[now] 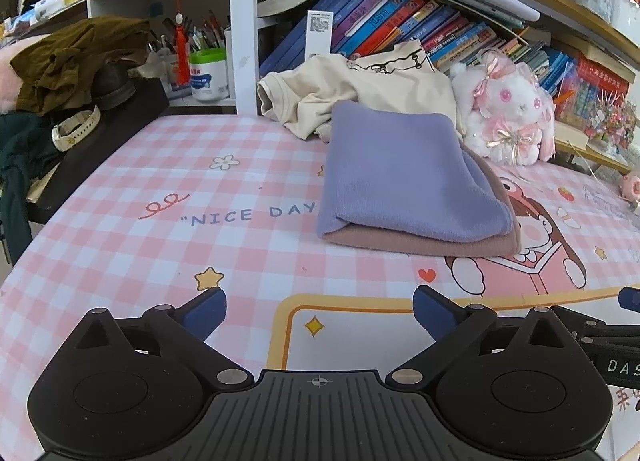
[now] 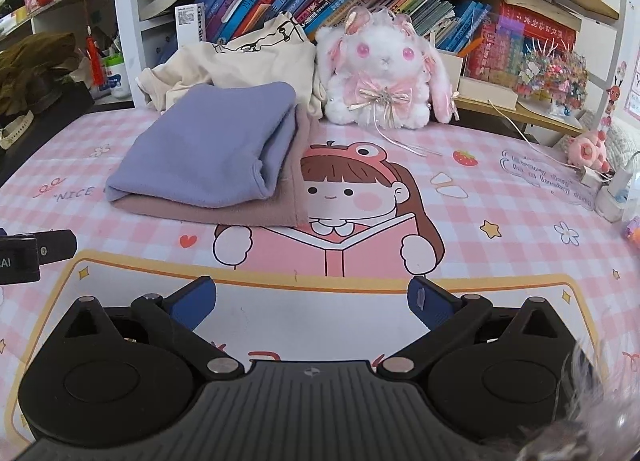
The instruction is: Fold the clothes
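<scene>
Right now both tongs hang low over the near edge of the surface [image 1: 120, 221], which wears a pink checked mat printed with "NICE DAY" and a cartoon girl reading a book. Left tongs [image 1: 318, 311] are spread wide with nothing between the blue fingertips [image 1: 204, 307], and the right tongs [image 2: 312, 301] are just as wide and just as empty. From the left wrist view, part of the right tool shows at the right border; from the right wrist view, the left tool pokes in at the left border.

Further back, a folded lilac garment [image 2: 208, 145] lies flat on top of a folded dusty-pink garment [image 2: 288, 197], whose edge sticks out below and to the right. Behind that stack, a crumpled cream garment [image 1: 360, 93] with a dark line print slumps against the row of books [image 1: 400, 21] on the shelf. Just beside it, to the right, a white and pink plush rabbit [image 2: 384, 73] sits upright. Both tongs are well apart from the clothes
</scene>
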A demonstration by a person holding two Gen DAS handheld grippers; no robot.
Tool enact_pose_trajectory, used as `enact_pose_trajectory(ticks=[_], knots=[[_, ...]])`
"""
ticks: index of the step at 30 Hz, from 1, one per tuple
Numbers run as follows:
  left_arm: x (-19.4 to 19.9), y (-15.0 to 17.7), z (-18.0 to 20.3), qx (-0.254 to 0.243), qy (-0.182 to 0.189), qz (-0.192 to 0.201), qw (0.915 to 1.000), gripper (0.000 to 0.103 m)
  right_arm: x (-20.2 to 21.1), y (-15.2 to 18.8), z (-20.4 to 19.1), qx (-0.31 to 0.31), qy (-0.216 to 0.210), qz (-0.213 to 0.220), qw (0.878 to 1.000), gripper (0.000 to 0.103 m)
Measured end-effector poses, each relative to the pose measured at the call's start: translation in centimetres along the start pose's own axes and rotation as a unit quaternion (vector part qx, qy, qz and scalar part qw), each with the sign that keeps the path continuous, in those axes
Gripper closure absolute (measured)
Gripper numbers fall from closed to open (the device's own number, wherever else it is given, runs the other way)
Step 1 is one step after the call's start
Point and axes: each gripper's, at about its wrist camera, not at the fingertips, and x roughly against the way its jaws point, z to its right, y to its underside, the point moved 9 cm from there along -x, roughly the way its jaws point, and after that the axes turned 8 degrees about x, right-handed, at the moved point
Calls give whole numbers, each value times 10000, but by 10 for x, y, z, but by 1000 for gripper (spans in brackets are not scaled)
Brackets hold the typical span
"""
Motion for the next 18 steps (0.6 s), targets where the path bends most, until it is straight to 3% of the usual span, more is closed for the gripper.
enact_pose_trajectory(ticks=[18], knots=[[4,2,5,-38,131,-33,9999,0,0,5,0,16,22,-108,9999,0]])
